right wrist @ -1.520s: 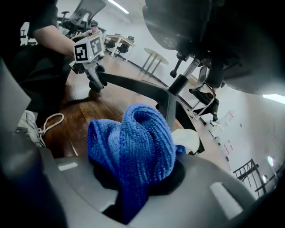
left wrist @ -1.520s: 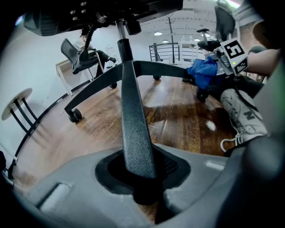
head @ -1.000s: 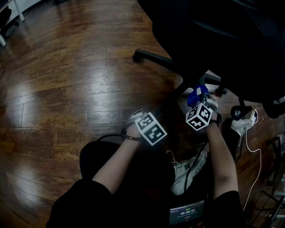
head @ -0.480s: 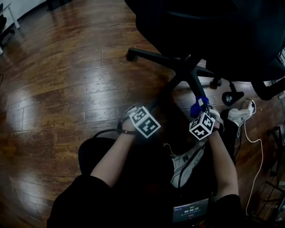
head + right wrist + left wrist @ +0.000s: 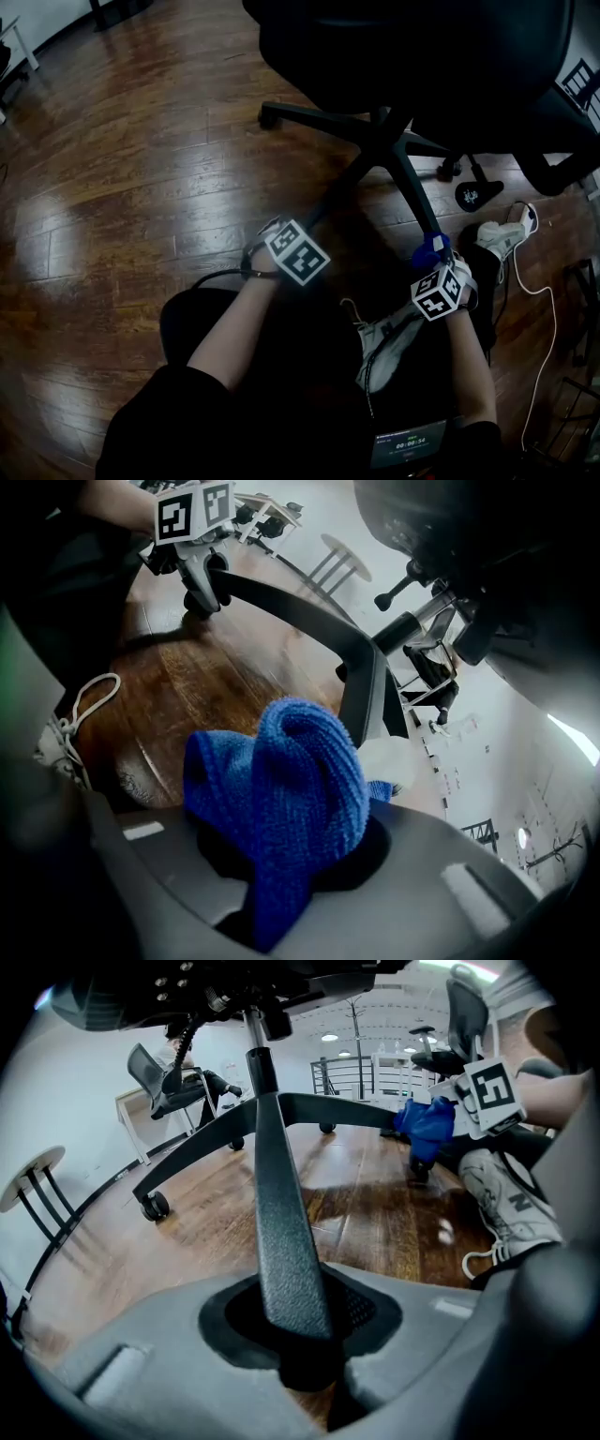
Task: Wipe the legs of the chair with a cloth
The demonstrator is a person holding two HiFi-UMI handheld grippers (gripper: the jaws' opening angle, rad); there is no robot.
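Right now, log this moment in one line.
left gripper: shut on chair leg | right gripper: shut on blue cloth | cloth: near end of another leg

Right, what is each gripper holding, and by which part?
Left gripper: a chair leg, near its outer end. Right gripper: the blue cloth, by a bunched fold.

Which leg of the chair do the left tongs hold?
The leg that reaches down-left in the head view; the left tongs clamp it. The blue cloth is at the neighbouring leg.
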